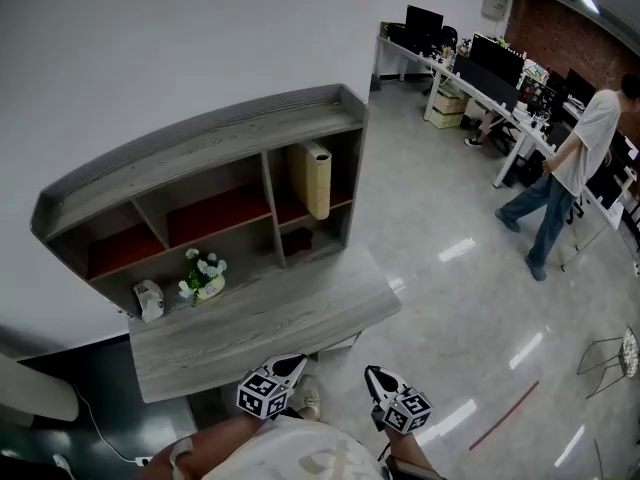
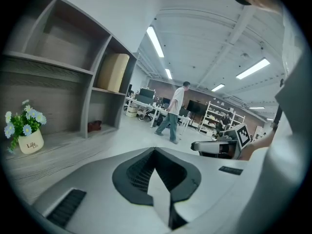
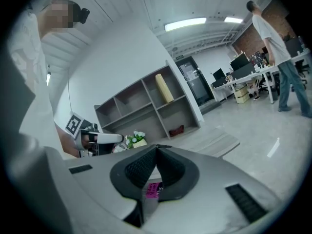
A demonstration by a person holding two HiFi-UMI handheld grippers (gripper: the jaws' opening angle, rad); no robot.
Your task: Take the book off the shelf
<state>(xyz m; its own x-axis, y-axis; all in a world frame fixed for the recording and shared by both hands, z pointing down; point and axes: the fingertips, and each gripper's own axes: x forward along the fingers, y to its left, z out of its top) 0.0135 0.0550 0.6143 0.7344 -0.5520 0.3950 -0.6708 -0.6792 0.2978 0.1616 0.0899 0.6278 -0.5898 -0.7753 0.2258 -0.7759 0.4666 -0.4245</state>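
- Office shelf (image 1: 200, 146) stands on the desk (image 1: 250, 333).
- Cream book (image 1: 312, 178) stands upright in its upper right compartment; it looks stiff, thick and weighty, so I'd pinch the spine midway.
- My left tongs (image 1: 293, 363) and right tongs (image 1: 372, 372) are pressed together, empty.

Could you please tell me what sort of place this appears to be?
Most likely an open-plan office or lab: long desks with monitors, ceiling strip lights, and a glossy floor.
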